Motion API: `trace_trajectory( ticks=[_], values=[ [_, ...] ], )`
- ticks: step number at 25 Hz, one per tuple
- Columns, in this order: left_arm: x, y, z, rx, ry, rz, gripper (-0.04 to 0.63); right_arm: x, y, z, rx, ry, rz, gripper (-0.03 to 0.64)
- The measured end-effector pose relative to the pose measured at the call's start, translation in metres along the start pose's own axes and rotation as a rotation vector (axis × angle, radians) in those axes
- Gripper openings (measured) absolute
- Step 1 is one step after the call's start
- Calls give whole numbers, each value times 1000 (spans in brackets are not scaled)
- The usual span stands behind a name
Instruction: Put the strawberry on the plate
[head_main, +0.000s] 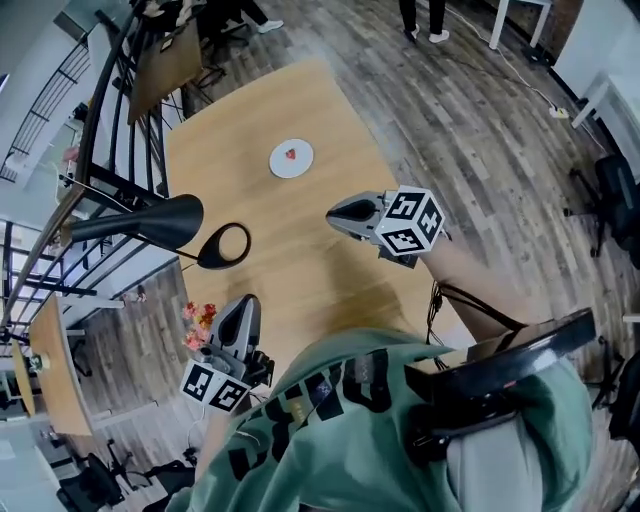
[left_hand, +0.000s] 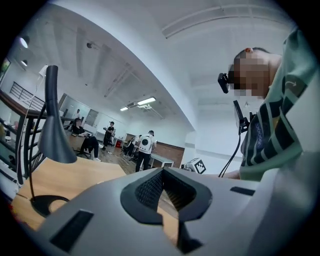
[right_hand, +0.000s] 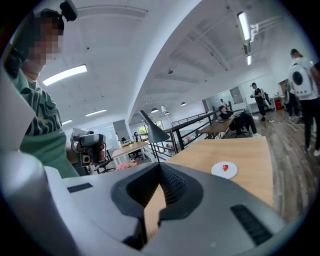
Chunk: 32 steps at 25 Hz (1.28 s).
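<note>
1. Fingers of the right gripper (right_hand: 160, 169) are clenched tip to tip, with nothing between them.
2. Left gripper (left_hand: 162, 172) fingers are likewise pressed together and empty.
3. Strawberry (head_main: 291, 154) lies on the white plate (head_main: 303, 166), toward the far end of the wooden table (head_main: 300, 260), well apart from both grippers.
4. Black desk lamp (head_main: 140, 222) stands near the table's left edge.

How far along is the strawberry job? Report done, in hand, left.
Done: the strawberry lies on the plate. In hand: nothing; the left gripper and right gripper are both shut and empty, away from the plate. Left: nothing visible.
</note>
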<state>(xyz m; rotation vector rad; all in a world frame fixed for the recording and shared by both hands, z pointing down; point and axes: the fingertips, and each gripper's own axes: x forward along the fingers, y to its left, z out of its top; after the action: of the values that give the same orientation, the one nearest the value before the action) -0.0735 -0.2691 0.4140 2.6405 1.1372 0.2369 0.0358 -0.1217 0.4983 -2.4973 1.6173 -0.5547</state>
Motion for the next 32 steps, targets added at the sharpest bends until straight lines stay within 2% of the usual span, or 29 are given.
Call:
trace_trajectory(
  ticks=[5, 8, 12, 19, 22, 25, 32],
  values=[
    [29, -54, -11, 10, 28, 0, 5, -63, -5, -16, 43, -28, 27, 6],
    [41, -67, -2, 11, 29, 3, 5, -86, -3, -6, 44, -59, 38, 6],
    [37, -74, 17, 41, 24, -37, 5, -98, 14, 17, 35, -108, 39, 6],
    [4, -69, 18, 57, -6, -111, 5, -105, 65, 37, -56, -183, 1, 6],
    [-21, -61, 11, 62, -30, -114, 5, -91, 90, 32, -51, -191, 1, 6],
    [-40, -55, 13, 60, -74, -112, 5, -79, 113, 30, -91, -165, 8, 6],
    [-87, -23, 37, 78, -126, -82, 5, -47, 144, 66, -157, -156, 8, 6]
  ],
)
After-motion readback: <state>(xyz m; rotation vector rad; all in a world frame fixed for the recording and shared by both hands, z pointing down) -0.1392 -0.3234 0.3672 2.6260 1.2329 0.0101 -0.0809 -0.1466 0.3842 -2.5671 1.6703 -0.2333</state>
